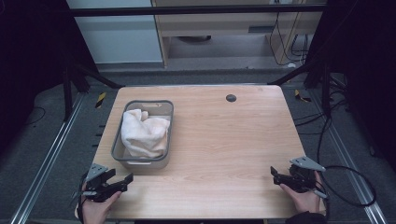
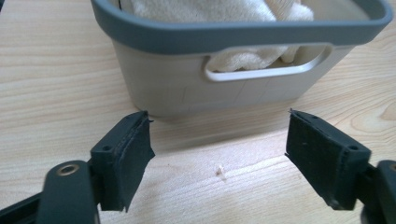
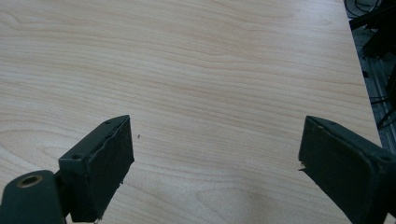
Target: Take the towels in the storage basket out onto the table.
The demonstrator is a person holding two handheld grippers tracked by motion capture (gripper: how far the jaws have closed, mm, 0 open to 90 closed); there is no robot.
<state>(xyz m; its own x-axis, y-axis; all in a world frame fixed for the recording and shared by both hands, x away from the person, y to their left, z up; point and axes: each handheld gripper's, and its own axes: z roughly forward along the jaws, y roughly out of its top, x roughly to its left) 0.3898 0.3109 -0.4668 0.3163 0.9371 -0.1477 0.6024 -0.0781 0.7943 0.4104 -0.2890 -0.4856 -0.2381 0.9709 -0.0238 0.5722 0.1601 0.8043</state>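
Observation:
A grey plastic basket (image 1: 148, 102) stands on the left half of the wooden table (image 1: 224, 140), with a crumpled cream towel (image 1: 144, 133) inside. My left gripper (image 1: 120, 177) is held near the front left corner, open, just short of the basket's near end. In the left gripper view, the basket wall (image 2: 163, 88) and its handle slot are close ahead of the open left gripper (image 2: 218, 126), and the towel (image 2: 205, 9) shows above the rim. My right gripper (image 1: 275, 176) is at the front right, open over bare wood (image 3: 217, 135).
A small dark round grommet (image 1: 230, 98) sits in the tabletop near the far edge. Black frame bars and cables (image 1: 345, 186) run along the table's right side. A tiny pale crumb (image 2: 219, 170) lies on the wood before the basket.

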